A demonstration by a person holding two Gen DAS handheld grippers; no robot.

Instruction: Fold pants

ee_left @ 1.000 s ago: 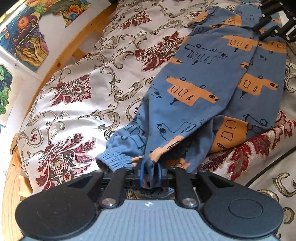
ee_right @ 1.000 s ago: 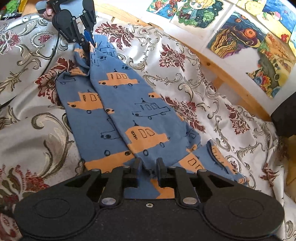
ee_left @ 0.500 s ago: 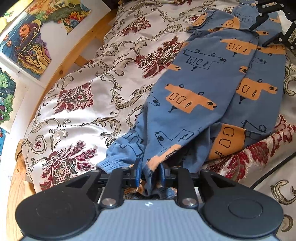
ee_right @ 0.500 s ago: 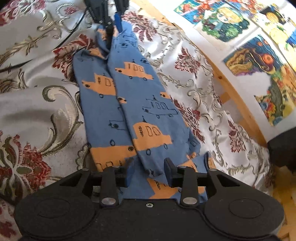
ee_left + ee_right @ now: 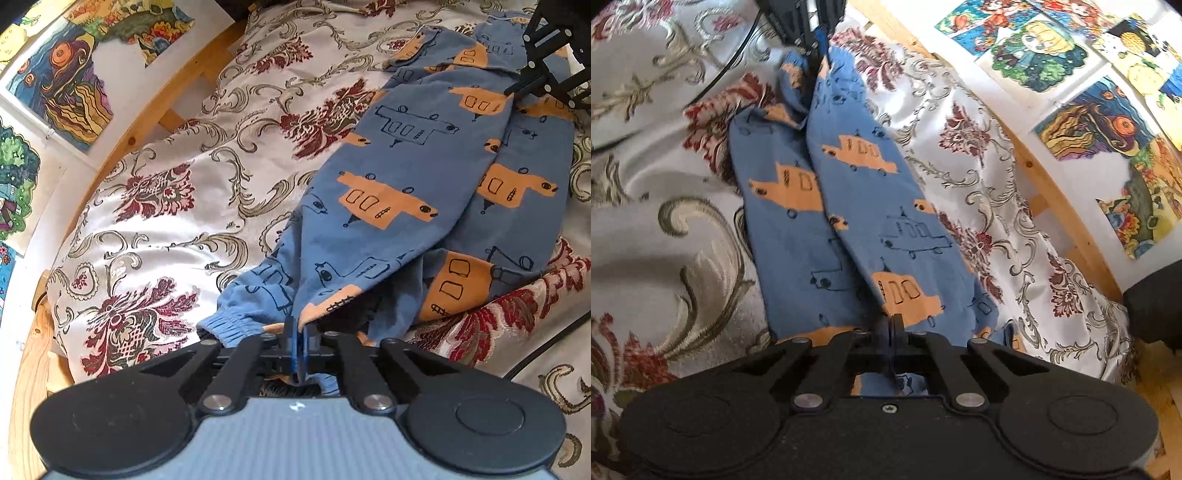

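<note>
Blue pants [image 5: 406,192] printed with orange cars lie lengthwise on a floral bedspread, one leg folded over the other. In the left wrist view my left gripper [image 5: 298,343] is shut on the cuff end of the top leg, beside a gathered cuff [image 5: 229,326]. Far off at the top right is my right gripper [image 5: 535,74], at the waist end. In the right wrist view the right gripper [image 5: 891,328] is shut on the pants [image 5: 849,221] at their near edge. The left gripper [image 5: 812,44] pinches the far end at the top.
The floral bedspread [image 5: 166,221] covers the bed. A wooden bed frame [image 5: 155,110] runs along a wall with colourful drawings [image 5: 62,85]. A black cable [image 5: 731,66] lies on the cover near the cuffs. A dark object [image 5: 1156,302] stands at the bed's end.
Half a second ago both grippers stood open around the fabric; now both are closed on it. The right wrist view has shifted closer over the pants.
</note>
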